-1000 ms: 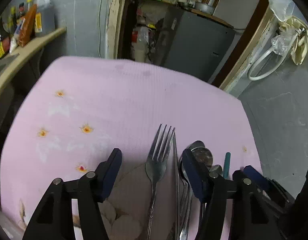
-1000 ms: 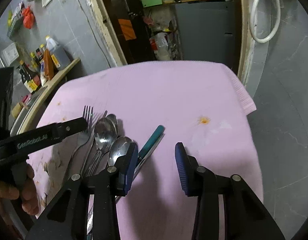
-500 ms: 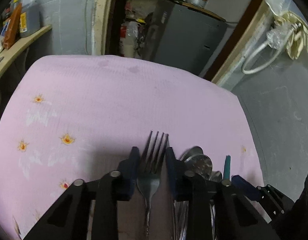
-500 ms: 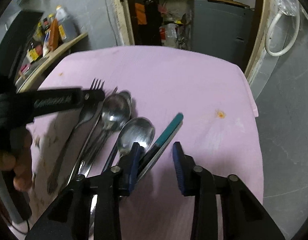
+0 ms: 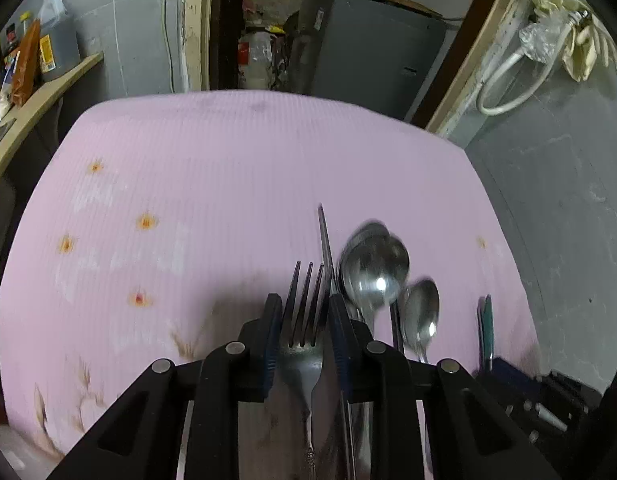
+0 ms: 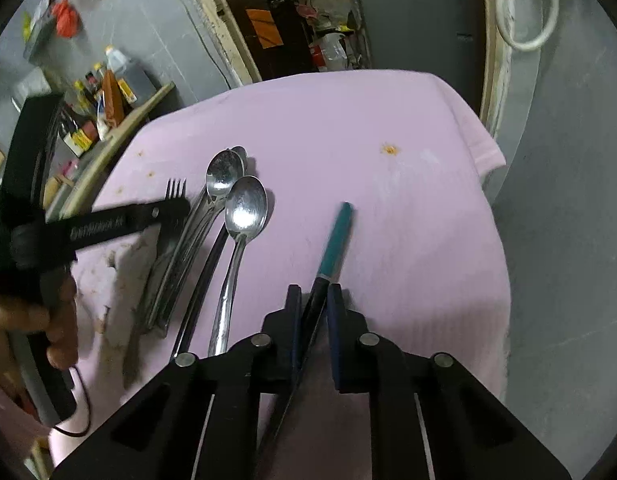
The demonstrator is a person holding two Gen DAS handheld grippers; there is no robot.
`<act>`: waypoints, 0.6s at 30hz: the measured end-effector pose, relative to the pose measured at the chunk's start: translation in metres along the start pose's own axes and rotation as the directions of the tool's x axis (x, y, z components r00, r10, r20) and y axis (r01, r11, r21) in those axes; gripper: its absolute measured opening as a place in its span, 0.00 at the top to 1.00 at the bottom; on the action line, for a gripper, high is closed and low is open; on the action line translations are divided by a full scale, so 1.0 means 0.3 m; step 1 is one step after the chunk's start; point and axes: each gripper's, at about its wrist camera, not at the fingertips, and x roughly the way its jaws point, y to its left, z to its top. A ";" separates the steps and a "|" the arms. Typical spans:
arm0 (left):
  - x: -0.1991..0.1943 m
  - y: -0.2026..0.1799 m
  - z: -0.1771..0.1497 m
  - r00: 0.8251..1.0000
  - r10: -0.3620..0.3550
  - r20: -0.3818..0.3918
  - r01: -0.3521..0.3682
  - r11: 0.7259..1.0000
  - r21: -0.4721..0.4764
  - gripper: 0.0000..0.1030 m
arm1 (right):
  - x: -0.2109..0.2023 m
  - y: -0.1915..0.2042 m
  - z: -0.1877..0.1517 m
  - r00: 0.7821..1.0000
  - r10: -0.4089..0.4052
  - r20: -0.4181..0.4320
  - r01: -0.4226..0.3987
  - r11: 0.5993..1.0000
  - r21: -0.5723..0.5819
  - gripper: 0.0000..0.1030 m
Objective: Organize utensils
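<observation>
Fork [image 5: 304,344] low centre in left view, tines up-frame, clamped between the left gripper [image 5: 304,320] jaws. Teal-handled utensil [image 6: 335,240] mid-frame in right view, pinched by the just-closing right gripper [image 6: 314,308]. Spoons [image 6: 244,204] between them on pink cloth [image 6: 388,120].

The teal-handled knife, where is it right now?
In the right wrist view, the teal-handled knife sits pinched in the right claw, right of the spoons on the pink cloth.
</observation>
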 end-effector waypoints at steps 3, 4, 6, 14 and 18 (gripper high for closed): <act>-0.023 0.005 -0.033 1.000 -0.013 -0.015 0.013 1.000 -0.004 0.79 | 0.004 -0.021 0.012 1.000 -0.003 -0.006 0.003 1.000 0.014 0.90; -0.030 0.006 -0.044 1.000 -0.015 -0.018 0.015 1.000 -0.005 0.79 | 0.016 -0.025 0.018 1.000 0.001 -0.013 -0.001 1.000 0.020 0.90; -0.040 0.011 -0.065 0.999 -0.021 -0.026 0.020 1.000 -0.008 0.79 | 0.041 -0.023 0.033 1.000 -0.008 -0.019 0.008 1.000 0.024 0.90; -0.039 0.028 -0.080 0.999 -0.038 -0.038 0.038 0.999 -0.025 0.79 | 0.108 0.019 0.108 0.997 -0.056 -0.050 0.059 0.997 0.054 0.89; -0.042 0.020 -0.084 0.999 -0.040 -0.034 0.039 0.999 -0.017 0.79 | 0.114 0.014 0.117 0.998 -0.044 -0.050 0.048 0.996 0.070 0.92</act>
